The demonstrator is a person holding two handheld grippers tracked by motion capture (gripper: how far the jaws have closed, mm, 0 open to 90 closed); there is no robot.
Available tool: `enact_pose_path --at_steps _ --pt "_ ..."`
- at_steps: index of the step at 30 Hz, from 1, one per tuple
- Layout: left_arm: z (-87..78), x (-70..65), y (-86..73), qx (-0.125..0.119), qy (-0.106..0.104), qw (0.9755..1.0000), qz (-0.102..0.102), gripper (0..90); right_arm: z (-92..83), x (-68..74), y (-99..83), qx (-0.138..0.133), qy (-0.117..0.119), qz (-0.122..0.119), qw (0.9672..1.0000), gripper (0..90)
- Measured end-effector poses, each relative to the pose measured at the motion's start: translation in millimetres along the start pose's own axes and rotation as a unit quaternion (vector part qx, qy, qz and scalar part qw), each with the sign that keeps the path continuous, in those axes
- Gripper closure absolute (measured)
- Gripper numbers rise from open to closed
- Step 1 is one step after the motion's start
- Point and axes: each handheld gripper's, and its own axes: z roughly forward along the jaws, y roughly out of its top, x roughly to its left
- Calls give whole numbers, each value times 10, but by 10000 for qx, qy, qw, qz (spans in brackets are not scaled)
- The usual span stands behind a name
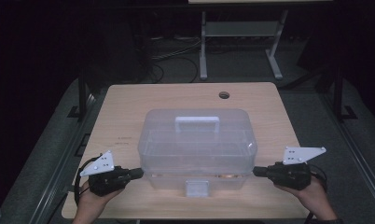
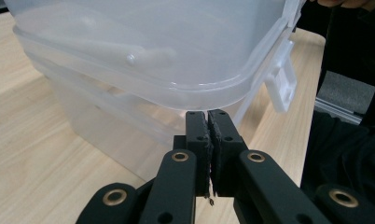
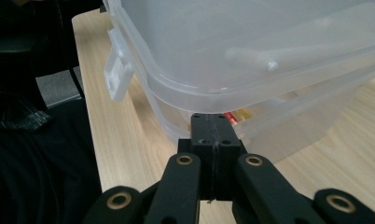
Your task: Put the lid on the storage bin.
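Where the light wooden bench [image 1: 129, 121] sits under the high view, a large clear plastic box [image 1: 197, 140] stands near its middle, a little toward the person's edge. The box has a domed lid [image 1: 197, 123] with a white handle [image 1: 197, 120] on top, and a white latch [image 1: 197, 187] hangs at the middle of the box's near side. The lid sits raised above the box's lower tub.

To the left of the box, the left claw [image 1: 140, 173] is held in a hand [image 1: 93, 196], its tip at the box's left end, just under the lid's rim. In the left gripper view, this claw [image 2: 208, 113] has its two black jaws pressed together with nothing between them, the tips right below the rim of the lid [image 2: 176, 88].

To the right of the box, the right claw [image 1: 255, 171] is held in the other hand [image 1: 311, 196], its tip at the box's right end. In the right gripper view, this claw [image 3: 215, 116] is also closed tight and empty, its tips just under the lid's rim. Small red and brass-coloured things [image 3: 237, 116] show dimly inside the box, behind the tips.

Beyond the box, a round hole [image 1: 224, 95] lies near the bench's far edge.
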Motion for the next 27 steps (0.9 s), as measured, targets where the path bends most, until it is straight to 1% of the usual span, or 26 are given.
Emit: enact_pose_path --at_steps 3,4,6,7,8,9,10,11,12,14,15,18,19,20,21,23,24,25,27 --pt "-4 -10 -41 51 14 10000 -55 872 9 -18 -29 32 46 55 10000 894" --pt "-3 -9 -52 74 22 9999 -66 872 7 -34 -45 67 5 75 9999 894" --pt "9 -6 -85 233 63 9997 -60 871 4 -57 -75 120 -53 82 9999 894" --pt "19 -7 -103 282 85 9996 -48 871 -5 -66 -85 59 -48 110 9999 894" --pt "13 -1 -115 240 53 9997 -87 871 -19 -78 -93 0 -17 138 9999 894" --pt "1 0 -117 214 51 9997 -105 871 -29 -83 -96 1 -30 140 9999 890" --pt "-9 -2 -116 221 80 9997 -101 869 -38 -88 -100 -3 -90 144 9999 888" --pt "-25 0 -116 203 112 9997 -104 865 -41 -93 -104 -24 -88 156 9998 885" --pt "-37 2 -118 197 125 9997 -120 857 -44 -96 -111 -14 -99 164 9998 873" --pt "-71 18 -139 216 216 9994 -155 837 -45 -107 -130 -12 -155 180 9997 844" --pt "-86 34 -152 244 247 9992 -177 824 -46 -116 -142 -16 -203 191 9996 811" --pt "-122 85 -204 300 452 9981 -282 767 -54 -161 -198 -61 -375 240 9990 701" --pt "-134 113 -224 333 516 9976 -323 741 -56 -177 -222 -71 -452 266 9986 662" --pt "-140 132 -237 374 595 9969 -348 694 -53 -198 -253 -61 -518 291 9982 607" --pt "-144 145 -245 411 677 9962 -358 663 -49 -215 -278 -34 -560 323 9979 573" --pt "-141 183 -273 538 826 9944 -393 594 -45 -239 -323 -9 -676 373 9970 511" --pt "-138 203 -292 615 912 9931 -404 559 -42 -254 -348 23 -693 411 9967 475" --pt "-125 229 -320 694 965 9918 -468 518 -39 -265 -374 45 -751 438 9962 447" --pt "-110 257 -359 837 1087 9895 -457 458 -28 -289 -423 103 -864 562 9946 362"
